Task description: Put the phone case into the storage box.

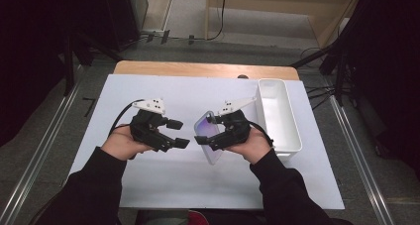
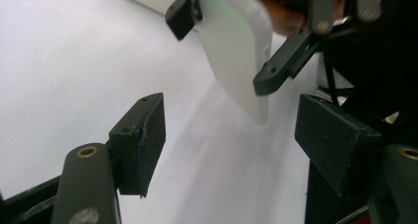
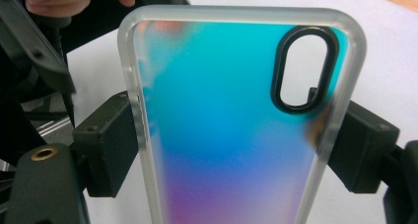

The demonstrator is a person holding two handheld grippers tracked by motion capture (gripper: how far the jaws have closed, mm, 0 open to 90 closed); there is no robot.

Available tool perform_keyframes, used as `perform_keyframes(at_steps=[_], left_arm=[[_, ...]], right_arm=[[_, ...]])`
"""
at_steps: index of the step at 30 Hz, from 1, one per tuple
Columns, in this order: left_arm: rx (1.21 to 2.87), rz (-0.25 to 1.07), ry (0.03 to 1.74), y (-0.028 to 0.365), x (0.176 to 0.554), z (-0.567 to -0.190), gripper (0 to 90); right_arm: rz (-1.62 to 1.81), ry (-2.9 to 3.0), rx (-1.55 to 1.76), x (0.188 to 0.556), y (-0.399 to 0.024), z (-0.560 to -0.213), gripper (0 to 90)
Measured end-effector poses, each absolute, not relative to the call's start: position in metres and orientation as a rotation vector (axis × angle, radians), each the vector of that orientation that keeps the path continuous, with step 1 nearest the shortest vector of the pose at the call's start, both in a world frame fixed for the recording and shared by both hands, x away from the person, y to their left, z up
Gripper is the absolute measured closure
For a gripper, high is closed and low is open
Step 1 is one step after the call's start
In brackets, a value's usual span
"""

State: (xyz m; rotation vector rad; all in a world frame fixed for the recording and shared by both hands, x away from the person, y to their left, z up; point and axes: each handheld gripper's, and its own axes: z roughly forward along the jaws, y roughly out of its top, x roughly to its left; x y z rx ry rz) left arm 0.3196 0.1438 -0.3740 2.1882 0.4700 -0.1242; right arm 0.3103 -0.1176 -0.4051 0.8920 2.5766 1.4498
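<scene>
While the phone case (image 3: 231, 120) sits clamped by its two long edges between the jaws of the right gripper (image 1: 210, 136), it is held clear above the white surface (image 1: 148, 180), near the middle and slightly right of centre. In the right gripper view the case stands lengthwise away from the camera, its back shading from teal down to purple, with a frosted rim and a black-ringed oval camera cutout near the far right corner. The right hand (image 1: 255, 145) cups that gripper from below, palm turned inward, forearm coming in from the near right, jaws pointing left. Just left of the case, apart from it, the left gripper (image 1: 181, 133) points right toward it; its jaws are spread with nothing between them. In the left gripper view the pale edge of the case hangs beyond those parted jaws. The left hand (image 1: 121, 145) holds its gripper roughly level, sleeve reaching in from the near left. A white bin (image 1: 289, 136) stands on the surface to the right of the right hand.
</scene>
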Motion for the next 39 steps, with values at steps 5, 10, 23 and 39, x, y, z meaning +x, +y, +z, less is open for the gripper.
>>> perform_keyframes(at_steps=[5, 10, 23, 39], left_arm=[[2.201, -0.108, 0.483, 0.144, 0.316, -0.386, 27.4], [2.213, -0.096, 0.478, 0.143, 0.313, -0.394, 27.5], [2.232, -0.048, 0.501, 0.158, 0.301, -0.422, 27.6], [2.246, 0.006, 0.571, 0.175, 0.288, -0.447, 27.7]], right_arm=[[1.446, 2.577, 0.894, 0.310, -0.120, -0.404, 15.6], [1.446, 2.582, 0.894, 0.310, -0.121, -0.403, 15.6], [1.442, 2.578, 0.895, 0.309, -0.123, -0.401, 15.6], [1.448, 2.546, 0.901, 0.309, -0.131, -0.395, 15.6]])
